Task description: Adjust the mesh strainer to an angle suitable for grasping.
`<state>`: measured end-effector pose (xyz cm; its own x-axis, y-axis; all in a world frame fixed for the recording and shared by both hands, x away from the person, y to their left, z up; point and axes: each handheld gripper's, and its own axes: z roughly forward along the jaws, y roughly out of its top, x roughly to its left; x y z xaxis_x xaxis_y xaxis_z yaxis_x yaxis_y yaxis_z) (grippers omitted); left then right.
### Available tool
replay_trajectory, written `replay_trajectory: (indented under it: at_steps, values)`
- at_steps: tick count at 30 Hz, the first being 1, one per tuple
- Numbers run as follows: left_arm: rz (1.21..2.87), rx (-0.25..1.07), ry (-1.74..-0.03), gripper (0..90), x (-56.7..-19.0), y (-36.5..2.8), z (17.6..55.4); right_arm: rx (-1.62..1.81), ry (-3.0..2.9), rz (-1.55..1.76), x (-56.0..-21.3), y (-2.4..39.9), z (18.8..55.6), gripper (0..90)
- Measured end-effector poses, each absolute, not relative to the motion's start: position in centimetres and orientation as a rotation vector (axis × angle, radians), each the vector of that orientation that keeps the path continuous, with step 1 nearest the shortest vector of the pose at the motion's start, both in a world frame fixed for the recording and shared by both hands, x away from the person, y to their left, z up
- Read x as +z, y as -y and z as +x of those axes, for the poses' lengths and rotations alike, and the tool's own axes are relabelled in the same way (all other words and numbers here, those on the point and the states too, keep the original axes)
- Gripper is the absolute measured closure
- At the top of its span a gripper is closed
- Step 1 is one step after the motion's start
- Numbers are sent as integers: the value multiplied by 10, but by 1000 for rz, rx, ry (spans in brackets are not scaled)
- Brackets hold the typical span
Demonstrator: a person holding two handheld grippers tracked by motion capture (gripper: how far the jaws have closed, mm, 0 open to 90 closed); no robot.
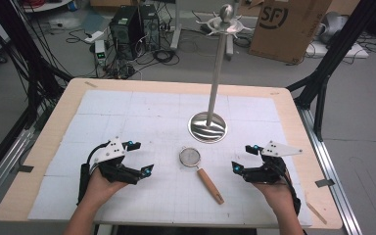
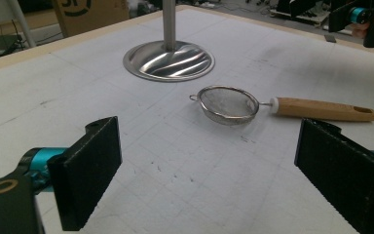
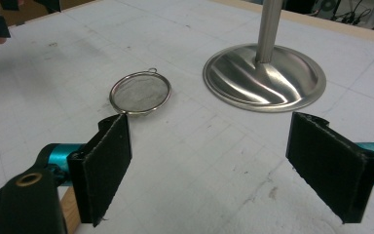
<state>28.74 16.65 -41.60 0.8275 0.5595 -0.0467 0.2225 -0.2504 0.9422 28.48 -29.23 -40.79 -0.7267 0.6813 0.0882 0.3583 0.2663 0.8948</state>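
Observation:
A small mesh strainer (image 1: 190, 157) with a wooden handle (image 1: 210, 185) lies on the white mat between my two grippers. Behind it stands a steel stand with a round base (image 1: 208, 127), a tall pole (image 1: 218, 68) and hooks at the top. My left gripper (image 1: 140, 157) rests at the left of the strainer, open and empty. My right gripper (image 1: 242, 156) rests at its right, open and empty too. The strainer (image 2: 228, 104) lies ahead of my left gripper (image 2: 224, 180). In the right gripper view the strainer (image 3: 140, 92) lies ahead of my right gripper (image 3: 224, 168), near its left jaw.
The white gridded mat (image 1: 127, 117) covers a wooden table (image 1: 49, 147). Computer towers (image 1: 134, 29), cables and a cardboard box (image 1: 286, 27) stand on the floor beyond the far edge. Black frame legs (image 1: 323, 83) flank the table.

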Motion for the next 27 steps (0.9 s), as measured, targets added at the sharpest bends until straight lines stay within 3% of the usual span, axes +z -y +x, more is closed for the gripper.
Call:
replay_trajectory:
  at_steps: [18, 21, 22, 27]
  values:
    - [1834, 352, -590, 105, -417, -165, 289, 1424, -2272, 934, -413, 274, 282, 161]
    - [1838, 353, -586, 105, -418, -164, 289, 1401, -2295, 935, -415, 266, 283, 184]
    - [1840, 354, -585, 105, -418, -164, 289, 1395, -2313, 946, -416, 259, 282, 259]
    - [1840, 358, -595, 105, -418, -166, 290, 1351, -2376, 967, -422, 243, 281, 313]
